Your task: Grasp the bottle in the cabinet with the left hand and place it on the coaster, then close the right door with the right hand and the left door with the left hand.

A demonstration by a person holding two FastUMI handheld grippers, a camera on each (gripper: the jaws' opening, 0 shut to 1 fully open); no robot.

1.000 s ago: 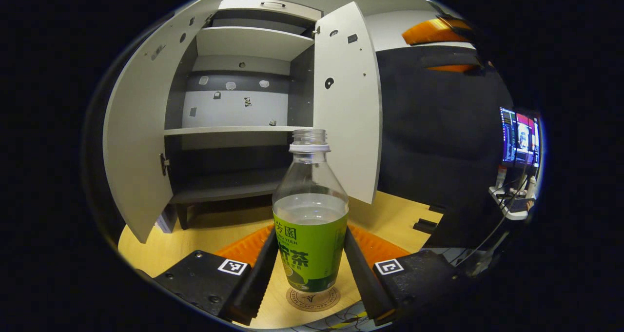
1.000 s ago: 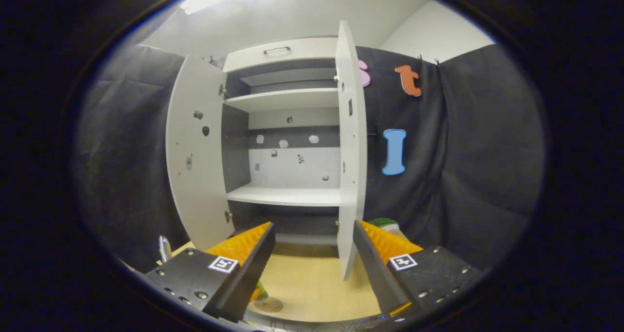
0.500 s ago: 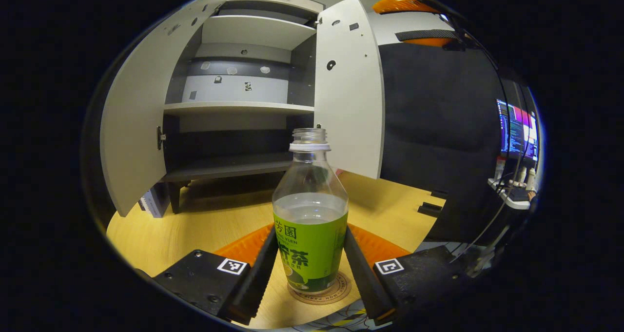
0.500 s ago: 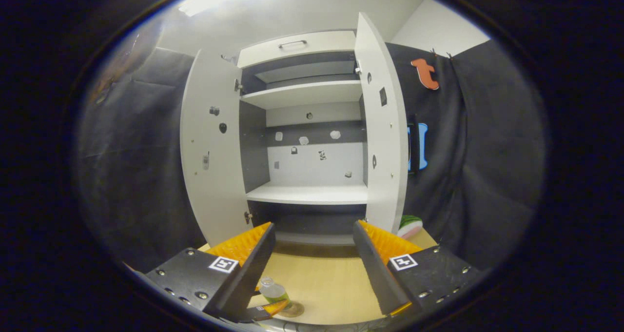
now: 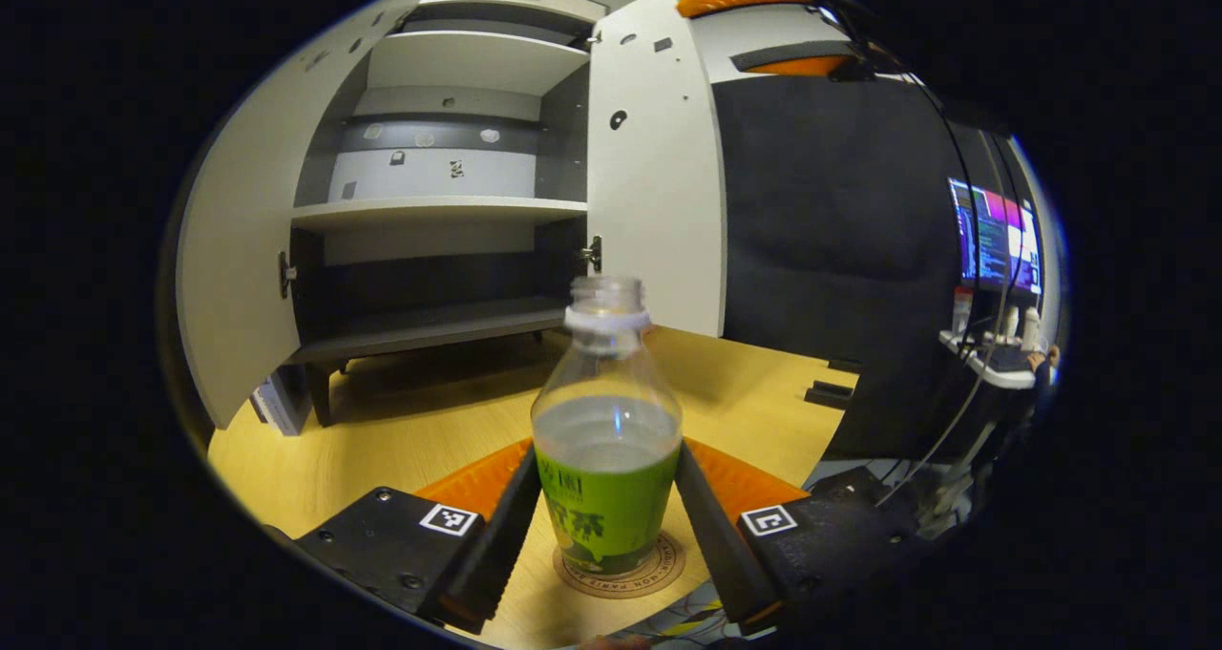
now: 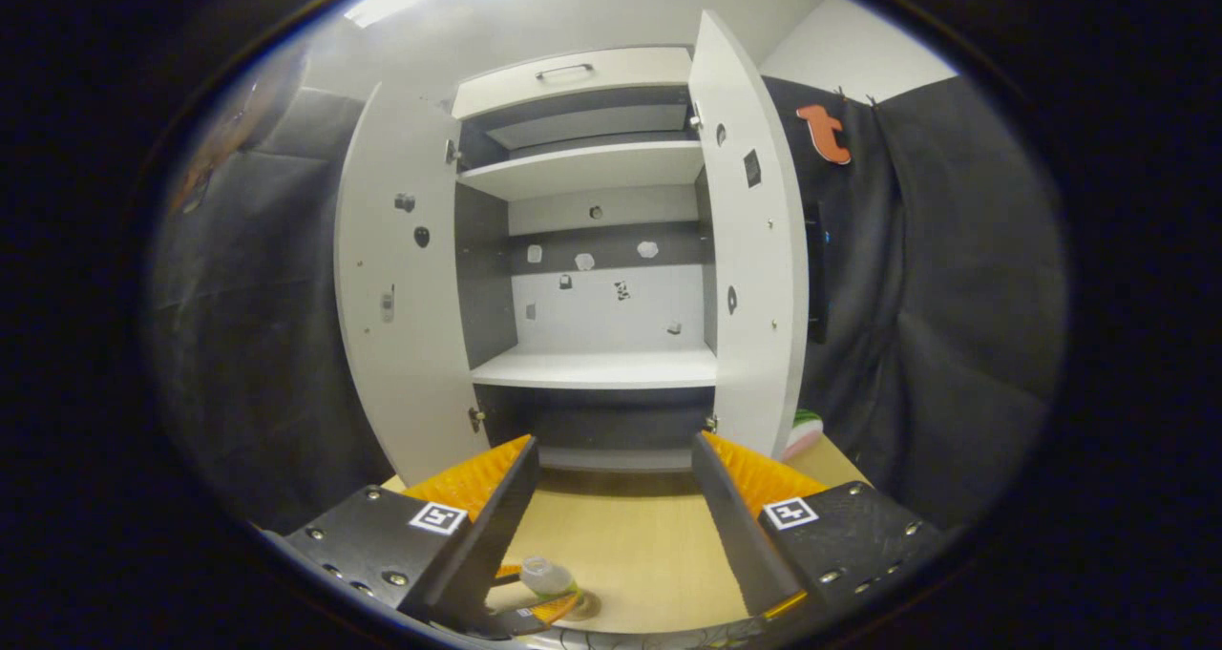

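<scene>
A: Setting down right now: the bottle (image 5: 607, 459) is standing upright on the coaster (image 5: 621, 571), and the left hand-held gripper (image 5: 605, 516) is clamping it, both fingers pressing on the green label.

B: So the first leg is looking nearly done?

A: I'm judging it that way. The base is sitting on the coaster, but the fingers aren't letting go yet, so the release is what's outstanding there.

B: And the doors?

A: Both are hanging wide open. In the right gripper view the right door (image 6: 754, 249) is swinging out towards us, the left door (image 6: 396, 287) is doing the same on the other side, and the cabinet (image 6: 592, 368) shelves between them are showing bare. Neither door is being touched.

B: What's the right hand-held gripper (image 6: 611, 516) doing?

A: Hovering well apart from the cabinet, fingers spread wide, holding nothing. It's facing the opening, so I'd guess the right door is its next job, then the left door for the other hand.

B: Surface and room?

A: Everything's sitting on a pale wooden tabletop (image 5: 401, 430), with the cabinet standing on it at the back. Black cloth is draping the booth behind, a lit screen (image 5: 993, 235) is glowing far off to the side, and a white wall is showing above the cloth.
</scene>
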